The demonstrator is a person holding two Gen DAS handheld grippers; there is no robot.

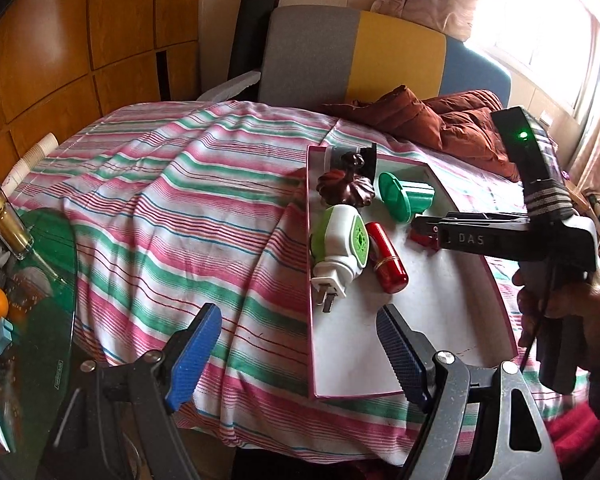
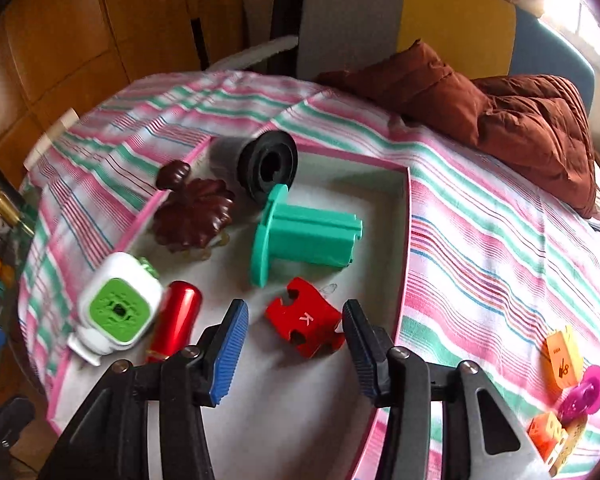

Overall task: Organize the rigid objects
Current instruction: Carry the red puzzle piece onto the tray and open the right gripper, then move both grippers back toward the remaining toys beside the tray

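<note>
Fingers of the right gripper [image 2: 296, 346] stand apart with the red K piece [image 2: 306, 326] in the gap between them, lying on the floor of the white tray [image 2: 260, 420]; pads look just clear of it on both sides, no squeeze visible, so I read it as set down or about to be taken, can't tell which. Piece sits just ahead of the fingertips, flat, its longer side running roughly across the gap. Right hand is clearly the nearer one; seen from the left wrist camera, the right gripper [image 1: 420, 228] reaches in from the tray's right side over the same red piece [image 1: 424, 236]. Left gripper [image 1: 300, 344] is wide open, empty, hovering over the tray's near-left edge and the striped cloth [image 1: 160, 200]. Crowding: green spool [image 2: 304, 236] lies just beyond the K piece, long axis left-right; red cylinder [image 2: 176, 324] and white-green plug [image 2: 116, 304] sit to the left, touching each other; brown knob [image 2: 192, 216] and black cap [image 2: 268, 168] at the far end. Open floor is the near half of the tray, toward the wrists. Tray's right wall is close to the right finger, so a pull-back looks like the clean exit. More pieces, orange blocks [image 2: 562, 356] and pink disc [image 2: 584, 394], wait on the cloth at right, outside the tray.
</note>
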